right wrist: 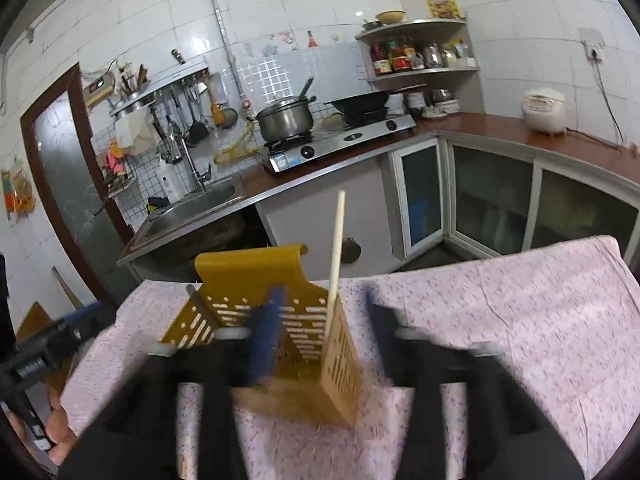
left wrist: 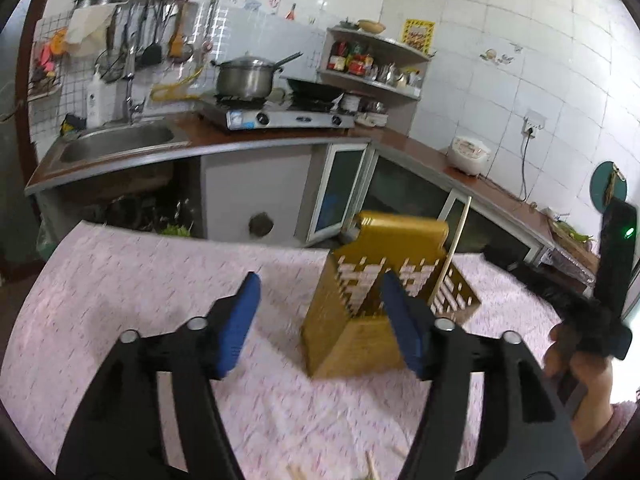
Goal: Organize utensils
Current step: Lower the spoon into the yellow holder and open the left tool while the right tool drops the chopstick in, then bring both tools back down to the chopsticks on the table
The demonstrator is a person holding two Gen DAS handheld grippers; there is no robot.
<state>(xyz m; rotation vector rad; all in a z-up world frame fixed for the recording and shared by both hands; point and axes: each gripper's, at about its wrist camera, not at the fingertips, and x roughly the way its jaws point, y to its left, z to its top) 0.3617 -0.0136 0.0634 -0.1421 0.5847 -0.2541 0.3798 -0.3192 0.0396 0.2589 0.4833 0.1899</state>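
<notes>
A mustard-yellow plastic utensil holder (left wrist: 372, 280) stands on a table covered with a pale pink cloth (left wrist: 160, 280) flecked with small marks. The holder is a tall box with a solid lower front, side and back walls pierced by rows of short slots, and a curved lip rising at its back edge. One pale wooden chopstick (left wrist: 452, 256) leans inside it, round and slim, its tip rising above the rim; in the right wrist view the same chopstick (right wrist: 336, 256) stands close to upright against the slotted wall of the holder (right wrist: 288, 320).

The left gripper (left wrist: 320, 300) has matte black arms ending in ribbed blue pads, and its jaws stand wide apart with nothing between them; its right finger overlaps the holder's front in the picture, and whether it touches cannot be told. The right gripper (right wrist: 324, 320), blurred, also shows its jaws spread, with the holder's right corner and the chopstick seen in the gap but no pad pressing on them. A few more pale sticks (left wrist: 372, 468) lie on the cloth at the lower edge of the left wrist view.

Behind the table, a brown counter carries a steel sink (left wrist: 116, 144), a two-burner gas stove (left wrist: 288, 114) with a lidded steel pot (left wrist: 244, 76), and a white rice cooker (left wrist: 468, 154).
</notes>
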